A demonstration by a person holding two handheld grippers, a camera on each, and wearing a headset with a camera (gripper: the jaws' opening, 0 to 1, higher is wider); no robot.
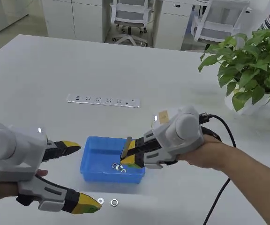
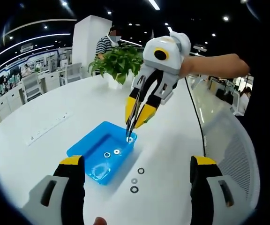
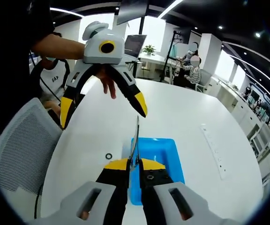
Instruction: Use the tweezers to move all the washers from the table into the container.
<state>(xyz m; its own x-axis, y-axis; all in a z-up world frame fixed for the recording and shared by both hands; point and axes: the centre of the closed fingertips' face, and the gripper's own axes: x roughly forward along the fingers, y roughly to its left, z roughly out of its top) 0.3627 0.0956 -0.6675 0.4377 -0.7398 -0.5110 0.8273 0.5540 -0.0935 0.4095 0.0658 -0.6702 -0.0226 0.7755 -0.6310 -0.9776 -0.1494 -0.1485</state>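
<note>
Only faintly — washer (image 2: 130, 139) at tweezers (image 2: 132, 117) tip

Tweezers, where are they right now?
In the head view, low and central, the tweezers are clamped in the right gripper, tips down at the washers in the near right corner of the blue container.

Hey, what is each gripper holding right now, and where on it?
The right gripper is shut on the tweezers, clamping them around mid-length, tips pointing down into the blue container. The left gripper is open and holds nothing.
</note>
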